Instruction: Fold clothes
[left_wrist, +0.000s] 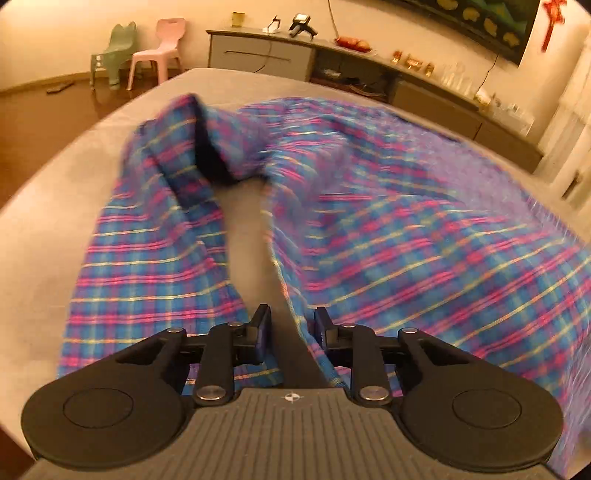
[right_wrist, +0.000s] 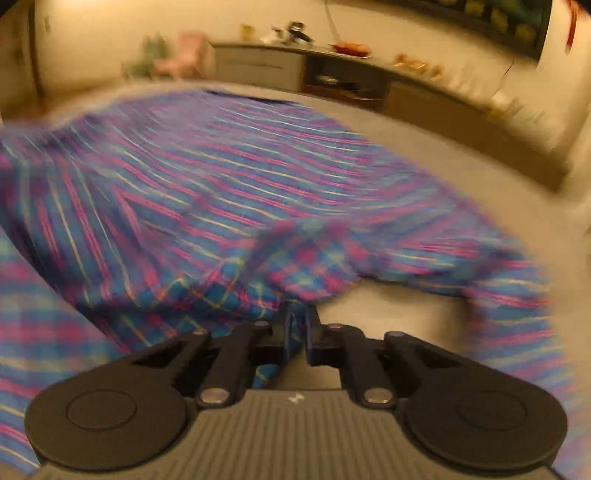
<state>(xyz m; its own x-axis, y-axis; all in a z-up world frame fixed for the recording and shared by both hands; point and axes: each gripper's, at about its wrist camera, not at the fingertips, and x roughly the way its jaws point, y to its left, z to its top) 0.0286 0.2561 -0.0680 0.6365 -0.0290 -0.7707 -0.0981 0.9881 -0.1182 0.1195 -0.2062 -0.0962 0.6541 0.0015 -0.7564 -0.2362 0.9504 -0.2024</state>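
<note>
Left wrist view showed our left gripper spread astride the plaid shirt hem at the bed near edge — our right gripper already pinched cloth — so we judged a deeper, level bite best.

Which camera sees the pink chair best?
The left wrist view: the pink chair stands sharp and whole beside a green chair. In the right wrist view it is only a pale pink smear, blurred by motion.
</note>
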